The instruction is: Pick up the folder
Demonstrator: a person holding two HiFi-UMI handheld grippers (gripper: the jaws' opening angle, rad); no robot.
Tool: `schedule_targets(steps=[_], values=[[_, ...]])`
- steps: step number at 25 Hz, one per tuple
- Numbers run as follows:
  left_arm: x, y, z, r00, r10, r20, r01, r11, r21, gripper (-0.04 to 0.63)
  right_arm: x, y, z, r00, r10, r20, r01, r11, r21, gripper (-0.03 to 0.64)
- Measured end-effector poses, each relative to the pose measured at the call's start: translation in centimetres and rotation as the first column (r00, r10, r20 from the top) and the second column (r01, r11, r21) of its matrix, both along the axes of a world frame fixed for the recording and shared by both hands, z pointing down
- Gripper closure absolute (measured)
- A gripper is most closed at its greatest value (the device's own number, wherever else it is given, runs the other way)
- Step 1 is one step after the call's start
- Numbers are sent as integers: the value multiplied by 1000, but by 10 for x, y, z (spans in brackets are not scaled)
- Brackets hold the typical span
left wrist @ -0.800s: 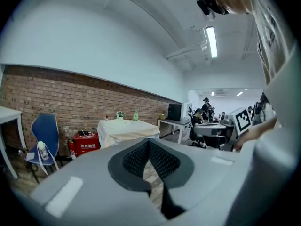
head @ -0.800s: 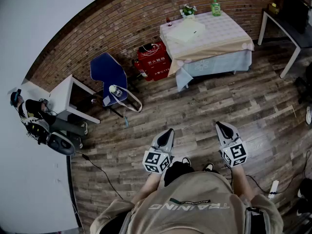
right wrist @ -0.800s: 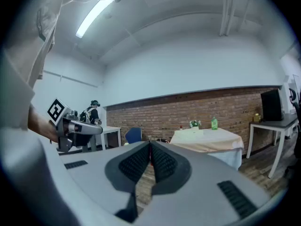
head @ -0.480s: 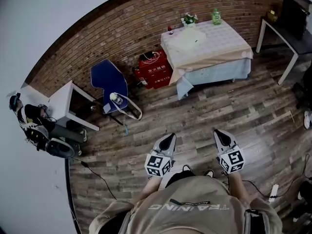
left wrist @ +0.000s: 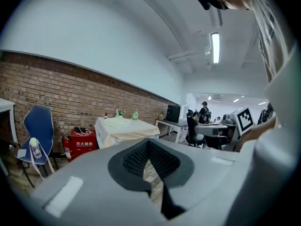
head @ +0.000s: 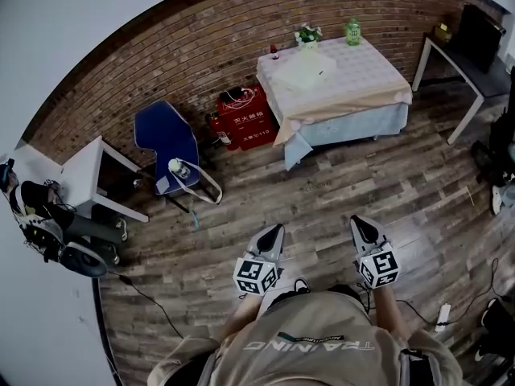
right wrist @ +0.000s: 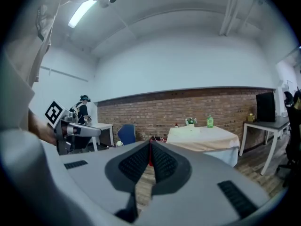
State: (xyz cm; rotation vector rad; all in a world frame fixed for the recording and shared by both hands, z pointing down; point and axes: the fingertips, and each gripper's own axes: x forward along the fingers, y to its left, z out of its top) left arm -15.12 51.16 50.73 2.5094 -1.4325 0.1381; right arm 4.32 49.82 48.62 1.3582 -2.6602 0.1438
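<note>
The left claw (head: 272,233) and the right claw (head: 361,227) were both squeezed shut with nothing in them. They were held out low over the wooden floor (head: 322,185). The folder (head: 305,69), which seemed to be the pale flat thing, lay on the counter (head: 364,64) by the brick wall (head: 161,55). It was near a green bottle (head: 352,30) and well apart from both claws. The job was only at the walking-up step. Next, the claws would need to get across to the counter. Then one would open and close on the folder's edge.
</note>
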Motion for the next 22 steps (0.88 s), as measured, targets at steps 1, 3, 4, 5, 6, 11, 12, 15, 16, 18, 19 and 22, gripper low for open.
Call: schedule_targets(steps=[1,3,4,5,6,11,12,15,16,18,19,22], values=[[-3,-1,6,1000,3,-4,-4,1000,-9,589,-2,-1,6,1000,12,-11,-13,1000,-19,604],[-13,-5,19,1000,10,13,-10,1000,-20,589,-9,-4,17,999,42,-17,-42,998,-48,604],[-18,-9,25,1000,14,23,-13,1000,-25,589,-13,-6,22,998,53,-15,-54,997,-57,604],[-21,-14,29,1000,17,24,-17,999,-31,589,-16,-9,26,998,59,-16,-60,996,-66,604],[-22,-18,31,1000,23,15,-23,999,-37,589,-17,-13,29,998,57,-25,-59,996,-72,604],[-22,-52,39,998,55,30,-54,998,-44,589,-23,-55,32,997,29,-73,-34,997,-67,604],[-22,-65,40,998,57,37,-56,997,-45,589,-24,-70,32,997,31,-65,-35,998,-58,604],[-15,-108,33,996,67,60,-66,998,-20,589,-21,-124,34,999,49,-17,-50,998,-32,604],[-13,-121,26,996,64,62,-63,998,-12,589,-19,-140,35,998,57,5,-57,998,-29,604],[-12,-148,11,998,42,36,-42,999,-8,589,-15,-172,33,996,66,53,-65,998,-21,604],[-14,-164,5,1000,24,10,-24,1000,-16,589,-13,-188,30,995,66,72,-66,998,-13,604],[-21,-212,-2,995,-46,-83,40,997,-72,589,-4,-230,27,995,44,90,-44,999,1,604]])
